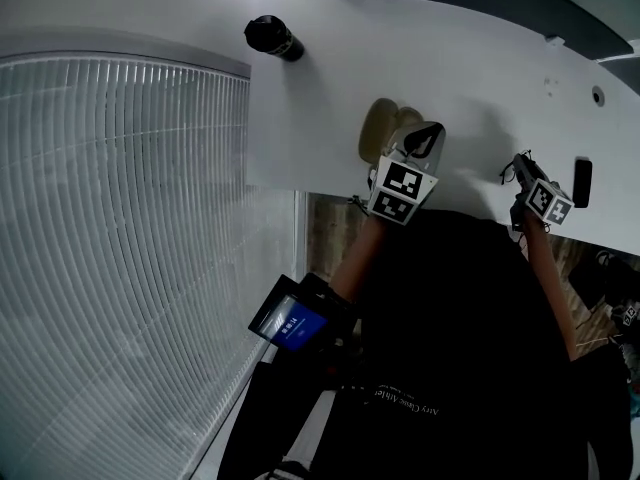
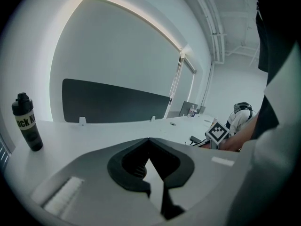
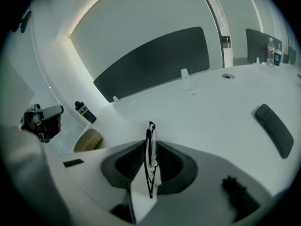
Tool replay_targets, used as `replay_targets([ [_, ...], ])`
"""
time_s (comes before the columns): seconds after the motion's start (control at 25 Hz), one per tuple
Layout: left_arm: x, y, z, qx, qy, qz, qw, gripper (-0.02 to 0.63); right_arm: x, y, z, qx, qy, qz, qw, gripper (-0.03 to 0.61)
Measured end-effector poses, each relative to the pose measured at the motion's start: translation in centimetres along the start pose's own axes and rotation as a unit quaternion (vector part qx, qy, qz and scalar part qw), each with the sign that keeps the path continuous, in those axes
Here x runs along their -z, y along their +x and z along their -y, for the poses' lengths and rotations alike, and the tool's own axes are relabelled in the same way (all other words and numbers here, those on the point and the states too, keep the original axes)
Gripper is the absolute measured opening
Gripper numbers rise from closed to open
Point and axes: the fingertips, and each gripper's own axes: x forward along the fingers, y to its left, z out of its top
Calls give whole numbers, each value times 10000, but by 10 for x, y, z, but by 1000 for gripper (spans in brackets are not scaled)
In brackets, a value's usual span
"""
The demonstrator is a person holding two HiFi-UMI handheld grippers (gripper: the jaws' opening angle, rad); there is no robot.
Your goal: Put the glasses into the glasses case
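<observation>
Window blinds [image 1: 120, 258] filled the left of the head view, beside a white desk [image 1: 330, 98]. A black bottle [image 1: 272, 38] stood upright near the desk's far left corner. Right of it, near the front edge, lay the tan glasses case [image 1: 383, 126], well apart from the bottle. The left gripper [image 1: 425, 138] hung over the case's right side. In its own view its jaws met at the tips with nothing between them [image 2: 149, 142]. Further right, apart from the case, the right gripper [image 1: 517, 171] was above the desk's front edge. Its jaws were clamped on the glasses [image 3: 150, 157], which stood edge-on and upright between them. A flat dark slab [image 1: 582, 182] lay on the desk just right of that gripper.
</observation>
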Motion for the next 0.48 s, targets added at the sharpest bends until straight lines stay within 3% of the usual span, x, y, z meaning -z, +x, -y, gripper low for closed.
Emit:
replay_targets([
  [0.24, 8, -2, -4, -36, -147, 47, 9999, 8, -21, -4, -15, -331, 138, 323, 9988, 80],
  [0.48, 18, -13, -18, -186, -285, 54, 9994, 8, -59, -4, -67, -1432, 859, 924, 9816, 80],
])
